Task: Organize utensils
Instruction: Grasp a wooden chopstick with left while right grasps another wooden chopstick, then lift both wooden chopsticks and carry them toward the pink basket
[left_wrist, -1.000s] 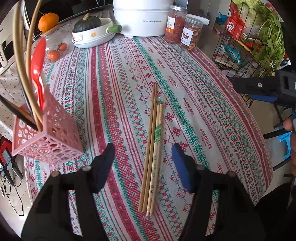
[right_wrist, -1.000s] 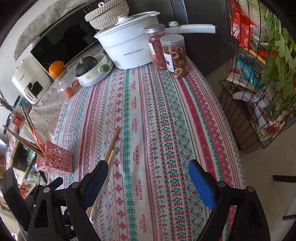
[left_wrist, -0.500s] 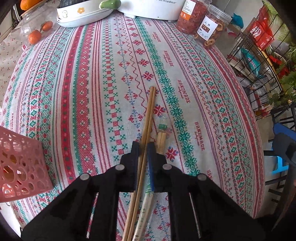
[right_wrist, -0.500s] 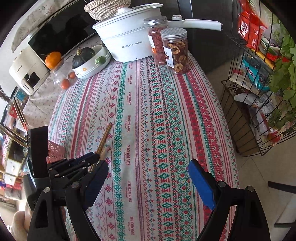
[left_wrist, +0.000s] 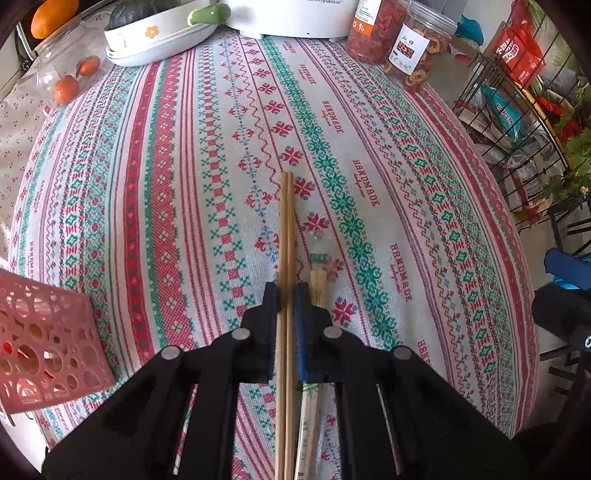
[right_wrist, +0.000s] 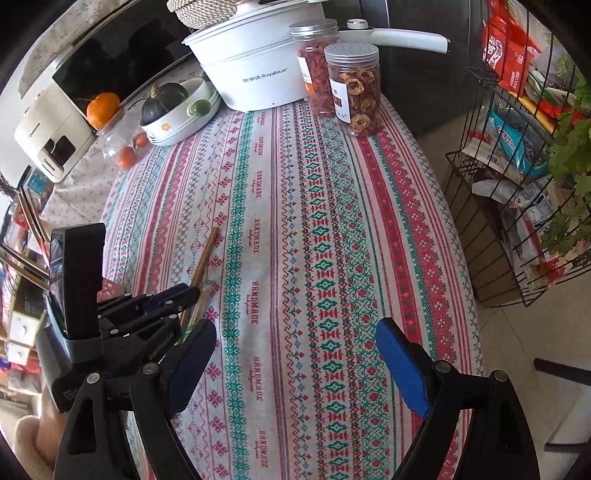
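Now my left gripper (left_wrist: 286, 295) clamps the bare chopsticks (left_wrist: 286, 229) for the pink basket (left_wrist: 48, 350) at left; my right gripper (right_wrist: 295, 354) waits, jaws wide.

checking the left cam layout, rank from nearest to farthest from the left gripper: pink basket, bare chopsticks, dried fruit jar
1. Bare chopsticks, between the left gripper's fingers.
2. Pink basket, low at the left edge.
3. Dried fruit jar, far right, across the table.

A patterned tablecloth (left_wrist: 369, 147) covers the table beside a wire rack (right_wrist: 517, 184).
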